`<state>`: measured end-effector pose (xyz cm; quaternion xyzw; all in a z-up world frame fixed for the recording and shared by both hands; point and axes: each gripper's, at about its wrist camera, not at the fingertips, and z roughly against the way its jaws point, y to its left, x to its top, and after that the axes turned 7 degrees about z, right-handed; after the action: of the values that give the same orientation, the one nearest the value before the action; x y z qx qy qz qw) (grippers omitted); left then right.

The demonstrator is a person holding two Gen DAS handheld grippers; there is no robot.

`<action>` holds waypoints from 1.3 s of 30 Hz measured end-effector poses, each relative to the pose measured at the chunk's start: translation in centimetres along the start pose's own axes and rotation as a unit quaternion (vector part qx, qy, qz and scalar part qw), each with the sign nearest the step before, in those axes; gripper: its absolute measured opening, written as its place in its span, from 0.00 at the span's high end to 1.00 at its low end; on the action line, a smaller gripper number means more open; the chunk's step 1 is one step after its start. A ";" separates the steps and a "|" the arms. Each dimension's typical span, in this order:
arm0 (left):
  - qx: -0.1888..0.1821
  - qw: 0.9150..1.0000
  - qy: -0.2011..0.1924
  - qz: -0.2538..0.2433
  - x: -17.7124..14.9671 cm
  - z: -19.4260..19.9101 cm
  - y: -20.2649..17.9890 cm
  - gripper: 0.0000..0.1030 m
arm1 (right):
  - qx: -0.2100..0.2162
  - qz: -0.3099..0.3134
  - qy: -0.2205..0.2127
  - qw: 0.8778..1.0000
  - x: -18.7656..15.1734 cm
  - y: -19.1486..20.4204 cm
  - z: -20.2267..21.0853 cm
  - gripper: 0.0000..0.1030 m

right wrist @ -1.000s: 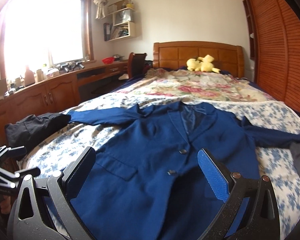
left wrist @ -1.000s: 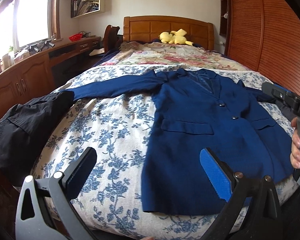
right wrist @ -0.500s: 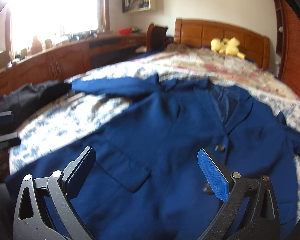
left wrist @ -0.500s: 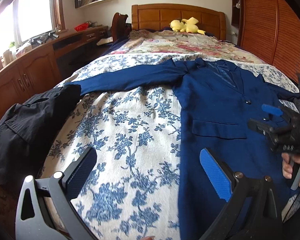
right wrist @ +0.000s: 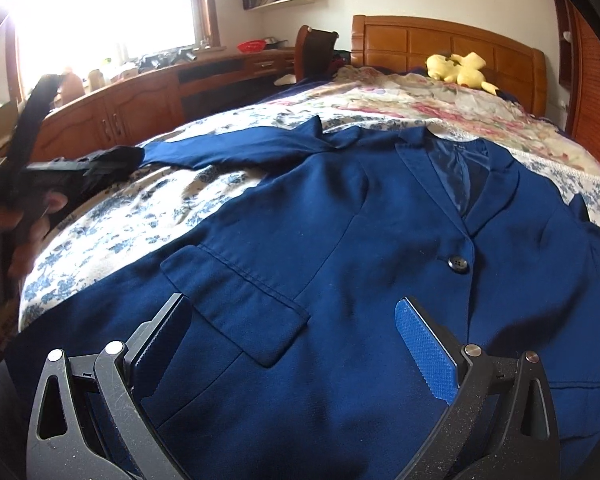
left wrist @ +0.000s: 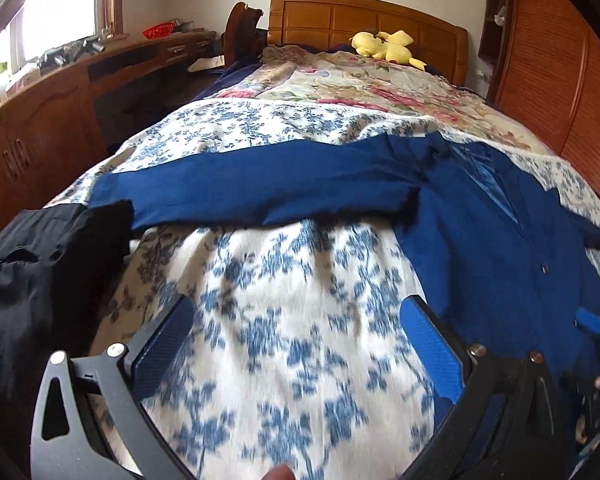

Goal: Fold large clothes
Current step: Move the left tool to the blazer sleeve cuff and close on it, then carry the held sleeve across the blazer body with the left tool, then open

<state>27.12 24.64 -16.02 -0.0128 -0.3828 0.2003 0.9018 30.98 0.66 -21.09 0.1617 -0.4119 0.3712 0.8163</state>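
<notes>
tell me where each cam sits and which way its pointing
Left wrist: on the left claw, low over the floral bedspread, facing the headboard; open fingers, a fingertip at the bottom edge.
Right wrist: on the right claw, over the blue jacket, facing the headboard; open fingers, the other hand at left.
Shared: jacket, black garment, yellow plush, and each shows the other claw.
</notes>
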 end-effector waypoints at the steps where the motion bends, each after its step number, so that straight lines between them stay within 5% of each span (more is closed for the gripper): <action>1: -0.005 1.000 0.005 0.007 0.6 -0.9 0.3 0.00 | -0.001 0.002 0.000 1.000 0.0 0.1 0.0 0.00; 12: -0.021 0.990 0.078 0.114 3.4 -10.0 4.9 0.06 | 0.005 0.006 0.002 1.000 0.0 0.2 -0.3 0.00; 16: -0.024 0.987 0.069 0.143 4.0 -11.1 5.6 0.10 | 0.005 0.005 0.001 1.000 0.0 0.2 -0.3 0.00; 21: -0.014 0.987 0.063 0.150 5.6 -12.9 5.5 0.29 | 0.006 0.006 0.002 1.000 0.0 0.3 -0.4 0.00; 23: 0.004 0.986 0.057 0.158 6.3 -13.5 5.8 0.49 | 0.006 0.006 0.002 1.000 -0.1 0.2 -0.3 0.00; 31: 0.026 0.985 0.065 0.158 7.7 -14.4 5.3 0.96 | 0.004 0.005 0.000 1.000 0.0 0.2 -0.4 0.00; 35: 0.053 0.991 0.047 0.112 8.7 -12.4 2.5 1.00 | 0.002 0.003 -0.008 1.000 -0.1 0.2 0.1 0.00; 39: 0.041 0.996 0.023 0.072 9.7 -9.2 -1.4 1.00 | -0.004 0.005 -0.019 1.000 0.1 0.1 1.4 0.00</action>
<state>40.15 28.18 -15.63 -0.0078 -0.3519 0.2802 0.8931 30.13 0.00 -20.15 0.1632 -0.4297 0.3704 0.8072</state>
